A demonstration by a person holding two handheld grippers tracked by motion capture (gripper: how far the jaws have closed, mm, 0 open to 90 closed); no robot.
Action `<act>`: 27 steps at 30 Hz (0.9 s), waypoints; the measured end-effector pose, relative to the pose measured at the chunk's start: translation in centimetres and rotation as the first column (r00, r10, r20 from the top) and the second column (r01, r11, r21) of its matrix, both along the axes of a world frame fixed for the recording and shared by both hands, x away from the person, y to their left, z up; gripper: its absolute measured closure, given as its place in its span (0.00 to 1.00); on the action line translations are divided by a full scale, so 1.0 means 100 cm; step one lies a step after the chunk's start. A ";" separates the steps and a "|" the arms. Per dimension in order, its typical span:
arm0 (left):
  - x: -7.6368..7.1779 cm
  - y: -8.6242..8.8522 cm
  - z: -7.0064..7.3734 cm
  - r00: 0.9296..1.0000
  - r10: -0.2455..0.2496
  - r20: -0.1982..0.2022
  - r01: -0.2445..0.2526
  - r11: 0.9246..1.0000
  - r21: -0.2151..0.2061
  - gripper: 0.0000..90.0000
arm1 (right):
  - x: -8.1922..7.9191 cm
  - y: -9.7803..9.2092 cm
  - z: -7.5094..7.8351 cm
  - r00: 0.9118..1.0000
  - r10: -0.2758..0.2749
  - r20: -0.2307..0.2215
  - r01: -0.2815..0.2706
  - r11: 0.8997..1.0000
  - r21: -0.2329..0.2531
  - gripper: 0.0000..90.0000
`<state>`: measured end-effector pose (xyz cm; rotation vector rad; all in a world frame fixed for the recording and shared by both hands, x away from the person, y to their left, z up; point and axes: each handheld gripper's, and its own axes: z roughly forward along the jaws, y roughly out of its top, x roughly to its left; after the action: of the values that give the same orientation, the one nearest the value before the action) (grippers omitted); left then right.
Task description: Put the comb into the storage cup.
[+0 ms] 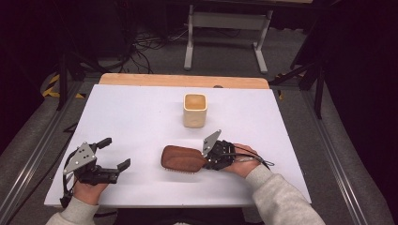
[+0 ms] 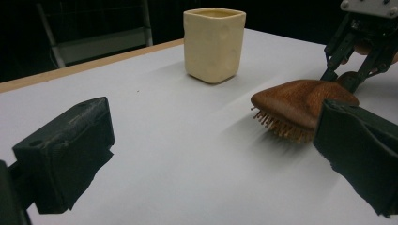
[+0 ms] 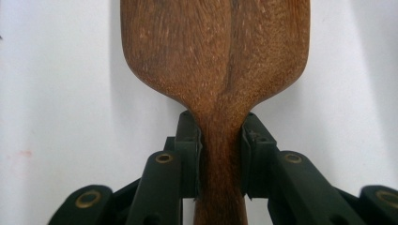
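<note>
Nearest the high camera, two grey sleeves (image 1: pixel 277 197) enter from the bottom edge, each hand holding a gripper over the white table (image 1: pixel 141 117).

Left gripper (image 1: pixel 115 152): held near the table's near-left corner, jaws spread wide apart with nothing between them. In the left gripper view the two black jaws stand at the far left and far right of the frame, with bare table surface between.

Right gripper (image 1: pixel 209 161): jaws clamped on the neck of the brush (image 1: pixel 183 158). In the right gripper view the two pads (image 3: pixel 190 150) press against both sides of the wooden handle (image 3: pixel 220 178), just below where it widens into the head.

Brush position: near the table's centre, slightly toward the near edge, wooden back up, bristles (image 2: pixel 279 127) down. In the left gripper view the head sits tilted, bristle tips close to the surface; contact cannot be confirmed.

Cup (image 1: pixel 195 110): cream, square-sided, upright, standing beyond the brush toward the far edge, apart from it.

Wooden strip (image 1: pixel 183 80): runs along the table's far edge.
</note>
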<state>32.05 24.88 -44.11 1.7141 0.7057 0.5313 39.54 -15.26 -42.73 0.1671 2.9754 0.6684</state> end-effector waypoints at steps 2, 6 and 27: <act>0.000 0.000 0.000 1.000 -0.001 -0.002 0.001 1.000 0.000 0.00 | 0.000 0.000 0.001 1.000 0.003 0.009 -0.003 1.000 0.011 0.81; 0.001 0.000 0.000 1.000 -0.010 -0.009 0.010 1.000 -0.001 0.00 | -0.004 -0.004 0.010 0.999 -0.029 0.043 0.026 0.996 0.089 0.80; 0.003 -0.007 0.004 0.999 -0.032 -0.019 0.032 0.999 0.002 0.00 | -0.030 -0.026 0.021 0.968 -0.204 0.145 0.128 0.901 0.414 0.80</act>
<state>32.37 24.14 -43.73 1.7319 0.6901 0.4944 36.51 -17.88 -40.61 0.3607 2.5749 1.1934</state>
